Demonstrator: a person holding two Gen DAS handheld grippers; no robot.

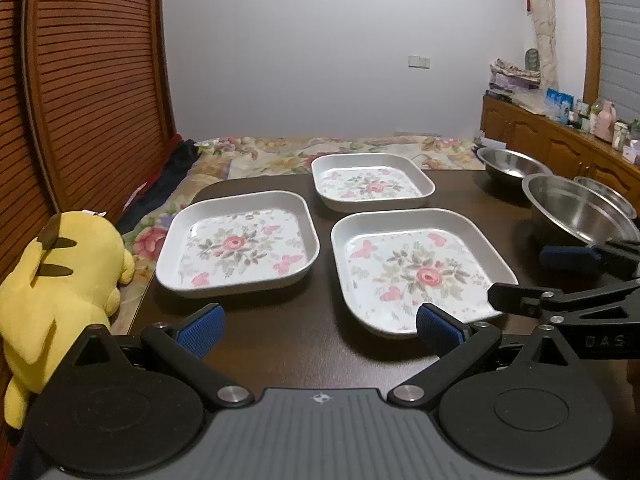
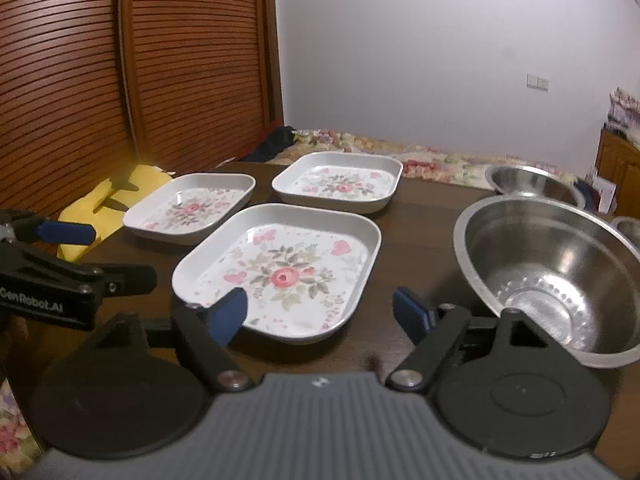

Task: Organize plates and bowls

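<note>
We see one dark wooden table (image 1: 304, 336), and we place all else against it. Behind its far edge lies a bed with a flowered cover (image 1: 304, 152). Off its left edge rests one yellow plush toy (image 1: 60, 280), against the slatted wooden doors (image 1: 88, 80).

On the table we count three metal bowls and three square plates. The biggest bowl, the near steel bowl (image 2: 560, 272), stands on the table's right side; we see nothing in it, only a ring of dimples pressed into its floor. The far steel bowl (image 2: 532, 184) sits behind it at the table's back right corner, and its inside is mostly hidden from us. The small third bowl (image 2: 626, 226) peeks out at the table's right edge, mostly cut off.

The three plates are flower-printed with raised rims, and all three lie flat, apart from each other, and hold nothing. The near plate (image 2: 288, 272) is at the table's front middle, the left plate (image 1: 236, 244) toward its left side, the far plate (image 1: 370, 182) toward its back.

Our left gripper (image 1: 320, 326) hovers over the table's front edge, jaws spread wide, gripping nothing. Our right gripper (image 2: 320, 310) hangs over the front too, jaws spread, its left finger over the near plate's front corner.
</note>
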